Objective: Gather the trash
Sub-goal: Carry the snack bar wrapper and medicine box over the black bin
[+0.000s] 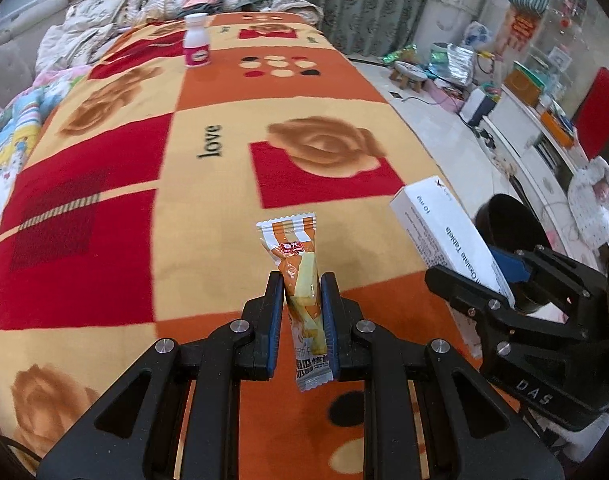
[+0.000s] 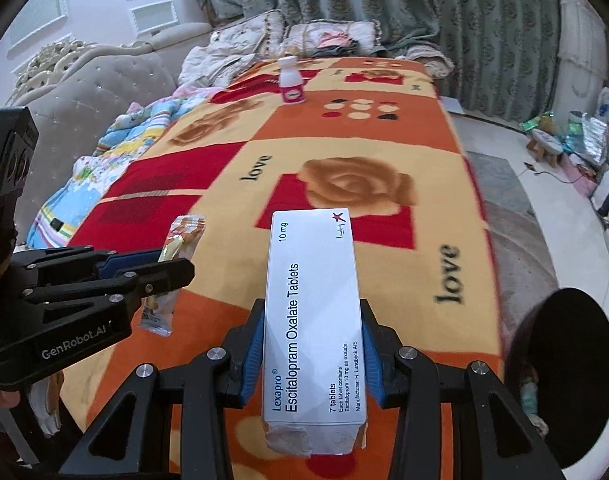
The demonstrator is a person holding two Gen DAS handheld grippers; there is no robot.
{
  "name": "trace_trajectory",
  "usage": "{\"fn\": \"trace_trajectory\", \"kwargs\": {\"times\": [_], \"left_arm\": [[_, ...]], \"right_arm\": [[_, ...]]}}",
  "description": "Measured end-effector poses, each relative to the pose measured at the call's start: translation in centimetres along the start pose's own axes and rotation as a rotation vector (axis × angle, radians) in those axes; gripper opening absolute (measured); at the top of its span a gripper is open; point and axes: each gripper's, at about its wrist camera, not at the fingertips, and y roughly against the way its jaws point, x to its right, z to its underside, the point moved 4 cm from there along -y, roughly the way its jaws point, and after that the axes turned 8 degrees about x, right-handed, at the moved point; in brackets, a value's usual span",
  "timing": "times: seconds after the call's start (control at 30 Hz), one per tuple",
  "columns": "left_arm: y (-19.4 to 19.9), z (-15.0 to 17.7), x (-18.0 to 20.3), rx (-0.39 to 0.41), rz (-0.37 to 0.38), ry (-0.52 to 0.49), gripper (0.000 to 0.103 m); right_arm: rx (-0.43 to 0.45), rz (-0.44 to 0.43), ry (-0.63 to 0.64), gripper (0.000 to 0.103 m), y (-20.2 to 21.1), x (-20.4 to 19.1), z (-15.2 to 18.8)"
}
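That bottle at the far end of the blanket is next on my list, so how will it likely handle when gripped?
The small white bottle stands upright on soft blanket, so a sideways nudge would probably tip it. Its round body would likely roll once down. It looks like rigid plastic, so the fingers should hold it without crushing it, though the smooth surface may be slippery.

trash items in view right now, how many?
3: snack wrapper clamped in the left gripper, white tablet box clamped in the right gripper, white bottle upright at the blanket's far end. More may be hidden.
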Motion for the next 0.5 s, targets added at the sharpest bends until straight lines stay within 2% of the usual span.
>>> {"fn": "trace_trajectory", "kwargs": {"times": [0.5], "left_arm": [[-1.4,-0.9,9.4,-0.019,0.123,-0.095,0.016]], "right_arm": [[0.041,0.101,-0.115,0.041,5.1,8.4,1.9]]}}
